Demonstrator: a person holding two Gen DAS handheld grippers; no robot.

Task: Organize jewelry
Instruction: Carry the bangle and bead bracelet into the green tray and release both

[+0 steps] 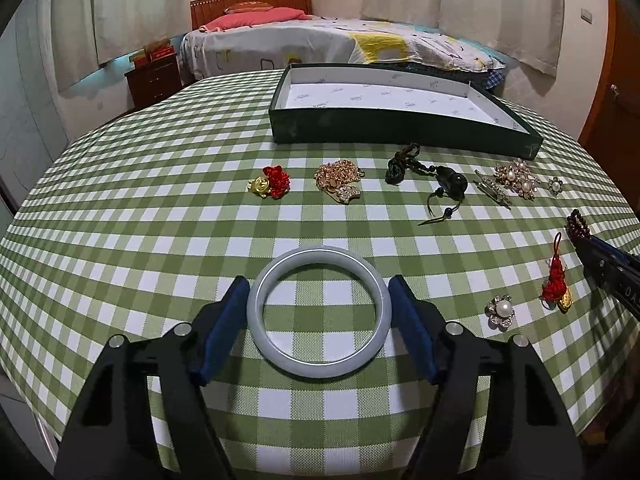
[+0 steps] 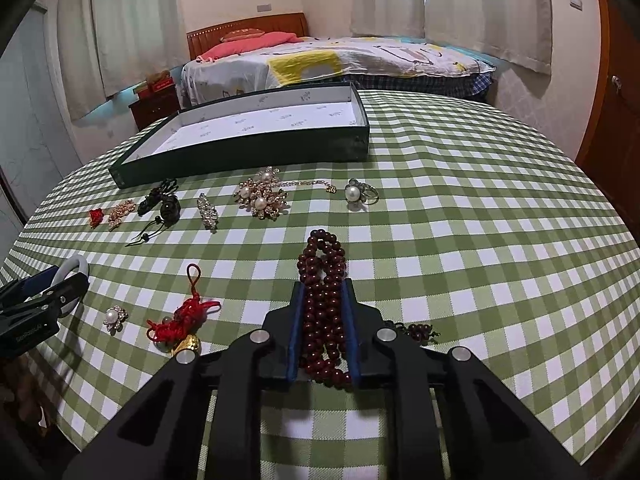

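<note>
A pale grey-white bangle [image 1: 264, 344] lies flat on the green checked tablecloth [image 1: 160, 220], near the front edge. My left gripper [image 1: 318, 280] straddles it, and its blue pads [image 1: 218, 332] touch the ring on both sides. In the right wrist view a dark red bead bracelet [image 2: 323, 264] is bunched between the pads of my right gripper [image 2: 323, 286], which is shut on it; part of the strand trails off to the right. A dark green box [image 1: 400, 132] with a white lining stands open at the back of the table and has nothing in it.
Loose jewelry lies in a row before the box [image 2: 240, 152]: red-and-gold charm [image 1: 270, 182], gold chain pile [image 1: 340, 180], black cord pendant [image 1: 436, 180], rhinestone clip [image 2: 207, 210], pearl brooch cluster [image 2: 262, 196], pearl ring [image 2: 358, 194]. Nearer: red knot charm [image 2: 180, 320], pearl flower brooch [image 2: 115, 317].
</note>
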